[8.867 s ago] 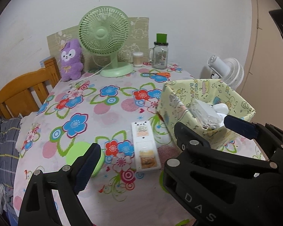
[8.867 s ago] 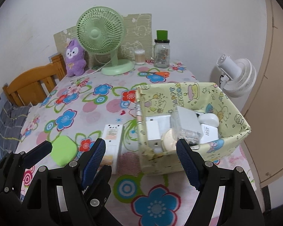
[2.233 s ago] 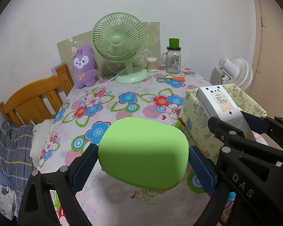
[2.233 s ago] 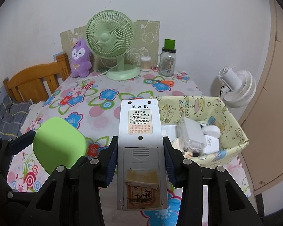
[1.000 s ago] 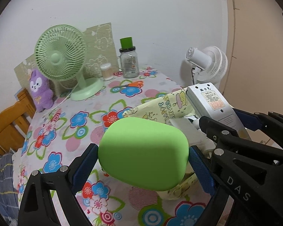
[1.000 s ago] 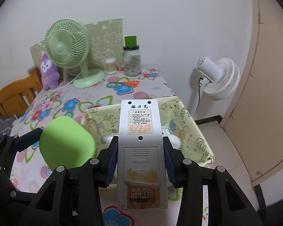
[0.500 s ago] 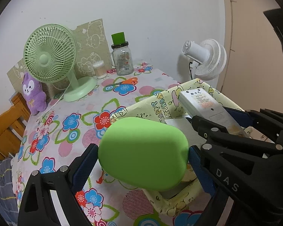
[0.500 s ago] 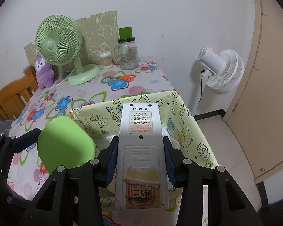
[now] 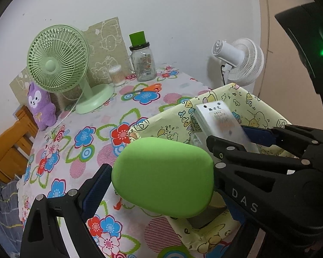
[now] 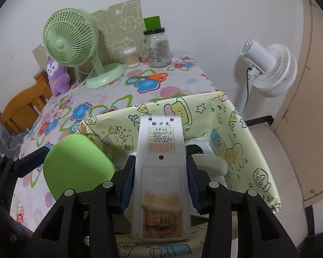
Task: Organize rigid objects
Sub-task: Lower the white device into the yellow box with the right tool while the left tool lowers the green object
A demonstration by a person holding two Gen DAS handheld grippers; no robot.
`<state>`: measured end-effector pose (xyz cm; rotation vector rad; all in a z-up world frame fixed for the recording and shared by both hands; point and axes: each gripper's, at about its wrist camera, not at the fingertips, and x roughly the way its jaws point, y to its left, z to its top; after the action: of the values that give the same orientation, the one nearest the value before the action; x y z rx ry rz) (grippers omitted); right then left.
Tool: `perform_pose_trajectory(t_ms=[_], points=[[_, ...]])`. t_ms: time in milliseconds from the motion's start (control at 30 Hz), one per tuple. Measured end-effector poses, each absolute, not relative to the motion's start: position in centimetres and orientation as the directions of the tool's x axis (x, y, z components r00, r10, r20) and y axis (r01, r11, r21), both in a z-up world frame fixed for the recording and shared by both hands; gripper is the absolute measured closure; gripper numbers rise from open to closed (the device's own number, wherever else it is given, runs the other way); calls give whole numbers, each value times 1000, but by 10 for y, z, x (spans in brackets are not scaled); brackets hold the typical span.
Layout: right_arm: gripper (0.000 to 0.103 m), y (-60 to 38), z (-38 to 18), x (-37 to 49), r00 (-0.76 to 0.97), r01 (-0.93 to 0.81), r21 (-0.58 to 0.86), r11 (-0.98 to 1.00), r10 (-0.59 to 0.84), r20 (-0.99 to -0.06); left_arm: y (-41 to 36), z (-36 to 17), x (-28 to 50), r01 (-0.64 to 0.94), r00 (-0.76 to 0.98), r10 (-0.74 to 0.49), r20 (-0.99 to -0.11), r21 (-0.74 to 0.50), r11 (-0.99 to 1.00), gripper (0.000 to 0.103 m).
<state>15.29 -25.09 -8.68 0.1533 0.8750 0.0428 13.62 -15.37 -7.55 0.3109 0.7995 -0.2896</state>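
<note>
Floral-cloth table [image 9: 79,126] against white wall, green desk fan [image 9: 58,64] at back. Left gripper [image 9: 161,178] clamps rounded green case [image 9: 163,178] above near edge of yellow cartoon-print bin [image 10: 243,129]. Right gripper [image 10: 160,178] pinches white remote [image 10: 161,161] by long sides, over bin interior. Both look light, rigid; case smooth, likely slippery, best held across widest flanks. Remote: grip mid-body.
</note>
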Motion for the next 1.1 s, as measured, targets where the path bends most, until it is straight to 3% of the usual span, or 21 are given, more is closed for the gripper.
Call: perform_pose_trajectory(t_ms=[500, 1100], points=[[36, -270, -73, 136, 679, 79, 75, 994, 2, -735, -176, -75, 138, 419, 642, -198, -741, 123, 900, 7], [32, -286, -80, 140, 669, 99, 62, 993, -20, -743, -197, -88, 151, 438, 604, -190, -774, 123, 891, 7]])
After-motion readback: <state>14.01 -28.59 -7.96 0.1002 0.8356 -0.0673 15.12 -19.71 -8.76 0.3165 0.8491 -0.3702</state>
